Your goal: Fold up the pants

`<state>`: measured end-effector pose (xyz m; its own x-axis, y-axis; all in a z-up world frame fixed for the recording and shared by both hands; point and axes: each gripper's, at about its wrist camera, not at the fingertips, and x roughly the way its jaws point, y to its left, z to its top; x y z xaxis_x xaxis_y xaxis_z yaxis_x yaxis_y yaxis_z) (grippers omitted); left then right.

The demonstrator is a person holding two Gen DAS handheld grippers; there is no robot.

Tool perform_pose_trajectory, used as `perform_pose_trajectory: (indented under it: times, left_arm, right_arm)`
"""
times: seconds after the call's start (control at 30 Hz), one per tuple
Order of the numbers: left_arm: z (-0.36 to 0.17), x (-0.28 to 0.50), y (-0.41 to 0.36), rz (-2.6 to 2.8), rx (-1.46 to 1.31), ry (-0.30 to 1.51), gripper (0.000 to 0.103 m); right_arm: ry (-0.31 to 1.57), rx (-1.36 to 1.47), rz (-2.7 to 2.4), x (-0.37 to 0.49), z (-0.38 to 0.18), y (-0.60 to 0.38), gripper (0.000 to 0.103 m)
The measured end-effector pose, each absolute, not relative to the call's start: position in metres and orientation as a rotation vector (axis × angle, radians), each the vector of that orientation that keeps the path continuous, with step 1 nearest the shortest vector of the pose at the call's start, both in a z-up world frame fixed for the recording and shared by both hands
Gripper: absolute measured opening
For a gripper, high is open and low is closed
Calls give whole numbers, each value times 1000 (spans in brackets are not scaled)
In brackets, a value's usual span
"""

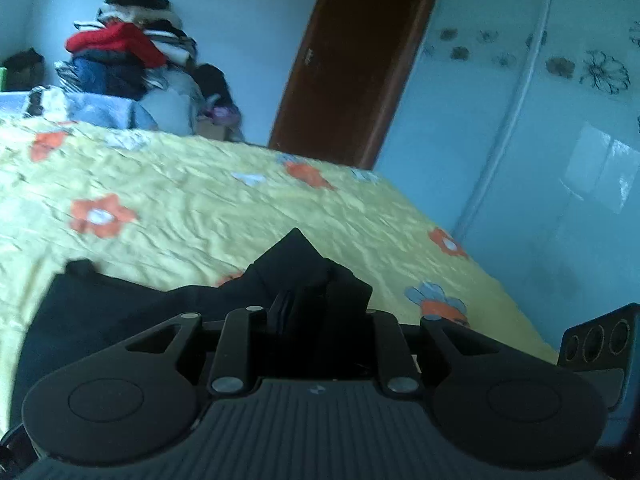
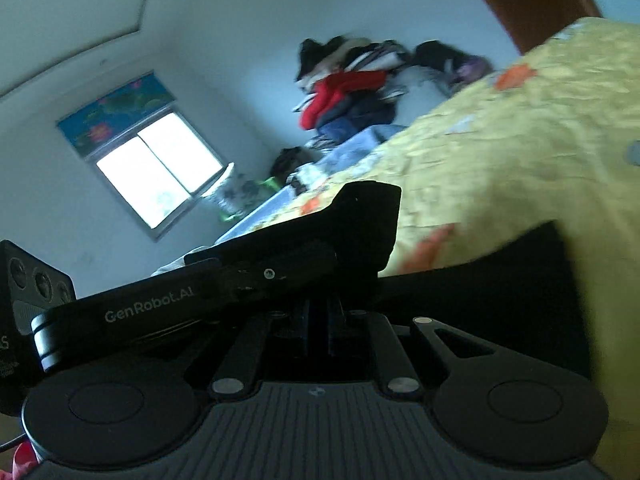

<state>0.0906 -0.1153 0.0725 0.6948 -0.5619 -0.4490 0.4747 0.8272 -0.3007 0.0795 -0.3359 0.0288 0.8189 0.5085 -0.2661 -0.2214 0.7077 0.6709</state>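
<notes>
Black pants (image 1: 120, 320) lie on a bed's yellow flowered cover (image 1: 200, 200), with one edge lifted into a peaked bunch. My left gripper (image 1: 312, 296) is shut on that bunch, and the cloth hides its fingertips. In the right wrist view my right gripper (image 2: 320, 320) is shut, and the black pants (image 2: 480, 292) run from its fingers out to the right over the cover (image 2: 500, 140). The left gripper's body (image 2: 304, 248) crosses just in front of the right one, so the two are close together. Both views are tilted and blurred.
A pile of clothes (image 1: 124, 52) with a red garment on top is heaped beyond the bed's far end, also seen in the right wrist view (image 2: 348, 96). A brown door (image 1: 352, 60) and a glossy flowered wardrobe (image 1: 540, 140) stand on the right. A bright window (image 2: 156, 168) is on the far wall.
</notes>
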Motion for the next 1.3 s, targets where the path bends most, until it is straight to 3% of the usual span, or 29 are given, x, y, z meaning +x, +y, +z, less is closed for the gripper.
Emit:
perform_pose_trajectory:
  times: [0.23, 0.33, 0.4, 0.53, 0.63, 0.73, 0.8, 0.87, 0.93, 1.0, 1.17, 1.2, 1.23, 1.3]
  left_arm:
    - [61, 85, -149, -633, -128, 587, 24]
    - [56, 84, -156, -651, -129, 606, 29]
    - [54, 83, -158, -661, -144, 632, 38]
    - [57, 80, -154, -741, -170, 658, 71]
    - [71, 69, -142, -762, -133, 573, 79]
    - [84, 65, -122, -684, -65, 475, 93]
    - [90, 68, -105, -571, -38, 426, 96]
    - [91, 77, -86, -431, -8, 394, 99]
    - [89, 91, -66, -275, 22, 387, 100]
    - [86, 107, -46, -125, 52, 403, 101]
    - [68, 141, -9, 38, 79, 491, 102]
    - [64, 145, -4, 39, 67, 513, 102]
    - [60, 147, 1, 39, 50, 535, 102]
    - [51, 149, 4, 17, 11, 572, 102]
  right_arm:
    - [470, 712, 361, 67, 12, -369, 8]
    - [478, 713, 345, 63, 9, -376, 8]
    - [484, 709, 330, 60, 7, -381, 8]
    - [475, 686, 272, 49, 4, -398, 8]
    - [464, 632, 150, 41, 6, -414, 8]
    - [445, 608, 73, 40, 12, -425, 8]
    - [431, 608, 93, 45, 18, -425, 9]
    - [433, 585, 126, 56, 25, -419, 17]
    - [452, 546, 151, 72, 28, -408, 45]
    - [459, 513, 178, 86, 28, -398, 58]
    - [529, 496, 230, 121, 19, -382, 57]
    - [542, 501, 243, 127, 16, -380, 51]
    - [553, 499, 247, 131, 14, -378, 29]
    - [573, 468, 251, 135, 9, -373, 11]
